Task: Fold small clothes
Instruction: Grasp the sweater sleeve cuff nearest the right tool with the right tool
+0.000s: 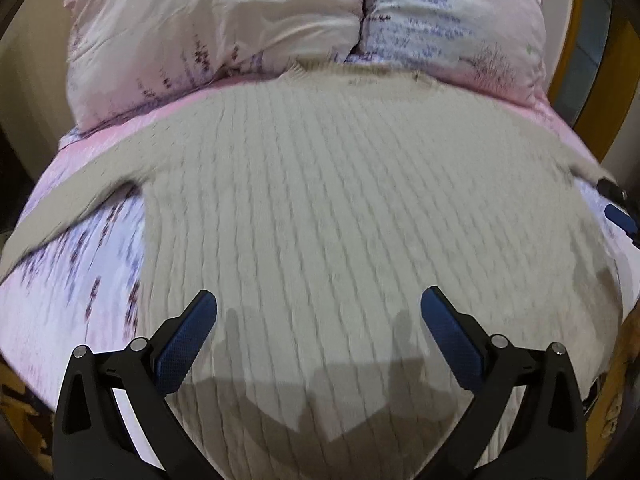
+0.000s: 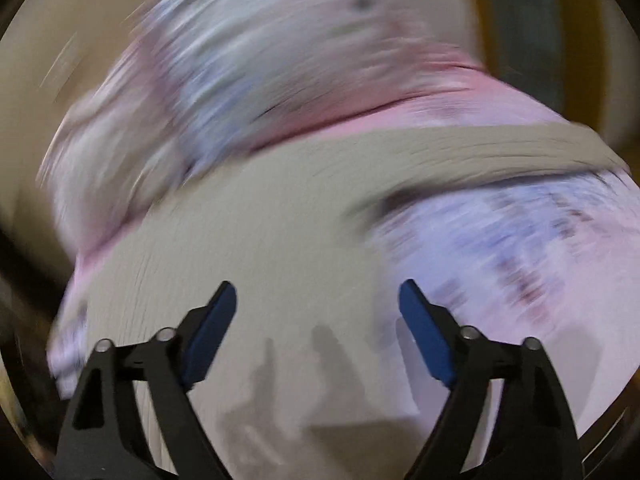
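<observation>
Cream knit sweater (image 1: 320, 200) flat on bed (image 1: 80, 272), pillows (image 1: 216, 28) behind, left gripper (image 1: 319, 312) fingers apart, right gripper (image 2: 317, 304) fingers apart, nothing held, no legible writing.

The sweater (image 1: 320, 208) lies flat across the bed (image 1: 80, 280), open from above; two pillows (image 1: 224, 28) block the far edge

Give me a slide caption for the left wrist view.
Open left gripper hovers above a cream ribbed sweater spread flat on a pink floral bed.
</observation>
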A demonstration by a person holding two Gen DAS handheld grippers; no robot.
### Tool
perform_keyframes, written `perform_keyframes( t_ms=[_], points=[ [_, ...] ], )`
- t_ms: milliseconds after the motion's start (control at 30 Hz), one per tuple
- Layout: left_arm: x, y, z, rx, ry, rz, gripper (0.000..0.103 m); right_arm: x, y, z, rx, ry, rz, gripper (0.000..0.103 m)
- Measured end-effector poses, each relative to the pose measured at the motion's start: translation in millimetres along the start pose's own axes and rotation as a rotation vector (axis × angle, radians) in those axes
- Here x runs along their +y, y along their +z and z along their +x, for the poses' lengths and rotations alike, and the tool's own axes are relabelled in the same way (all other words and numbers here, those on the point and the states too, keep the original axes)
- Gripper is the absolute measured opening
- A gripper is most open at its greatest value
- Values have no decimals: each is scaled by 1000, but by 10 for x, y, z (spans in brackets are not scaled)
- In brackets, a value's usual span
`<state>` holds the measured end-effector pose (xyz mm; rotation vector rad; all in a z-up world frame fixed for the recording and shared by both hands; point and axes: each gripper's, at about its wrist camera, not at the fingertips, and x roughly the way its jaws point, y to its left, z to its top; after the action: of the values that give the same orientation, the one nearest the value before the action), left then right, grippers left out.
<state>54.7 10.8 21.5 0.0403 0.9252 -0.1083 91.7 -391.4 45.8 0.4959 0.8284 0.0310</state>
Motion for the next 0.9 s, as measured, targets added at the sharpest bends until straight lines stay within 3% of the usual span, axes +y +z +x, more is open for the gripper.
perform_keyframes(
  t_ms=[167, 267, 367, 467, 633, 700, 800, 900],
  points=[
    [169, 200, 172, -2, -210, -70, 102, -981, 513, 190, -26, -110, 350, 57],
    [225, 291, 181, -60, -212, -91, 102, -1407, 577, 257, -36, -104, 522, 54],
    [256, 361, 144, -130, -221, -86, 102, -1608, 591, 281, -63, -94, 598, 45],
    [275, 487, 201, -114, -210, -83, 102, -1782, 665, 280, -103, -121, 639, 38],
    [400, 556, 295, -87, -261, -134, 102, -1961, 757, 316, -129, -202, 633, 10],
    [453, 543, 304, -87, -281, -151, 102, -1895, 836, 331, -143, -226, 593, 8],
    [525, 537, 317, -93, -301, -186, 102, -1566, 978, 161, -236, -260, 454, 8],
    [626, 531, 311, -119, -343, -251, 102, -1122, 1131, 50, -293, -182, 327, 7]
  ],
)
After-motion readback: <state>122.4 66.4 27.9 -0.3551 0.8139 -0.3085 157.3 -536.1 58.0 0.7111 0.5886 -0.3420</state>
